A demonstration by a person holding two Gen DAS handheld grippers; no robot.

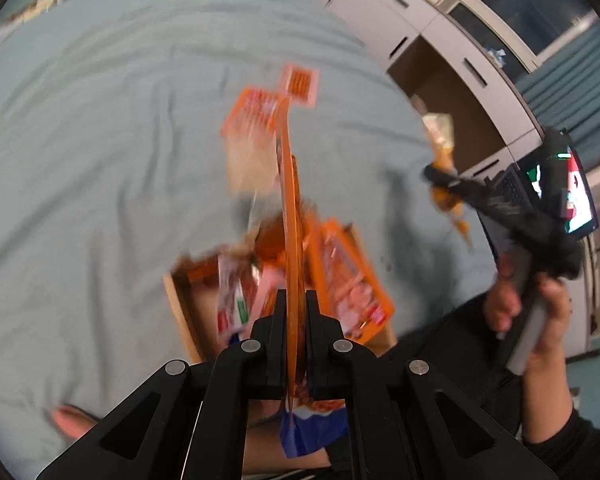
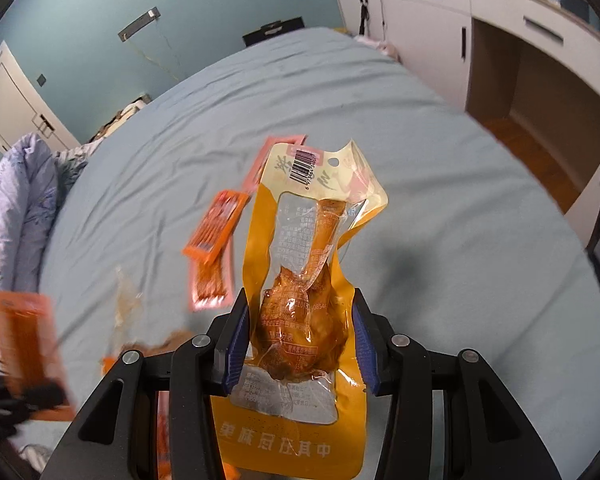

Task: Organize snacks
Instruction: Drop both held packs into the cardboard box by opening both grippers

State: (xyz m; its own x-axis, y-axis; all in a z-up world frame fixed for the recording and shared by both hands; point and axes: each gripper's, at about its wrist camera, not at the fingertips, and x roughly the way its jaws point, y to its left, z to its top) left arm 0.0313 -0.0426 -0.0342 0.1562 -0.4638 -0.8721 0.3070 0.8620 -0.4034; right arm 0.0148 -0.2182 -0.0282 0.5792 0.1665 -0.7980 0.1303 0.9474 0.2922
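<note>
The left gripper point(image 1: 293, 300) squeezes an orange pack point(image 1: 291, 184) above the box point(image 1: 180, 300). The right gripper point(image 2: 300, 336) grips a yellow bag point(image 2: 300, 240); more packs point(image 2: 214, 232) lie at 10 o'clock.

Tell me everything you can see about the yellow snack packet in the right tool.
The yellow snack packet is a glossy plastic pouch with a clear window showing a brown, sauced chicken drumstick, bone end pointing away from the camera. Its far end carries a barcode and a punched hang hole; that end curls and creases. White characters run across the near end. The right tool grips it by the sides, blue pads pressing its edges, holding it above the blue-grey bedsheet.
</note>
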